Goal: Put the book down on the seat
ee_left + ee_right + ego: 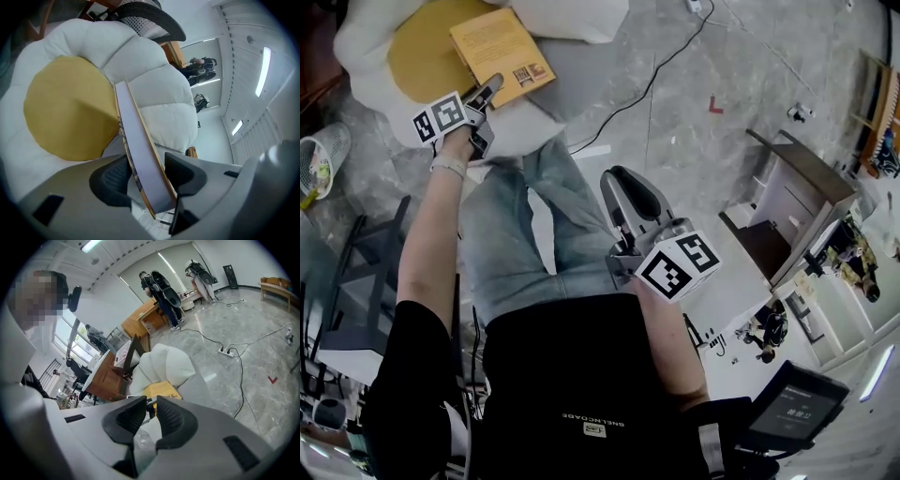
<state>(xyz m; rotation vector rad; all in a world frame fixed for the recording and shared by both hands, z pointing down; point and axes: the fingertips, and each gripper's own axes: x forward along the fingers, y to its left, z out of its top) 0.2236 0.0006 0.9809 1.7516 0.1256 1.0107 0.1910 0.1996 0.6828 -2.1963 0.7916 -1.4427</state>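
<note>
The book [500, 52] lies on the seat [366, 47] at about 11 o'clock in the head view, its orange cover up. It lies across the 3 o'clock edge of the seat's round yellow centre [420, 58], with white petal-shaped padding around it. The left gripper [488, 92] reaches the book from its 7 o'clock side. In the left gripper view the jaws stand wide apart with the book's near edge between them – seen edge-on, and not clamped. The right gripper [623, 183] hangs well away at the book's 5 o'clock, above the person's legs, with its jaws drawn almost together and nothing between them. A black cable [661, 70] runs over the grey floor at the seat's 3 o'clock – near a red mark [715, 106].
</note>
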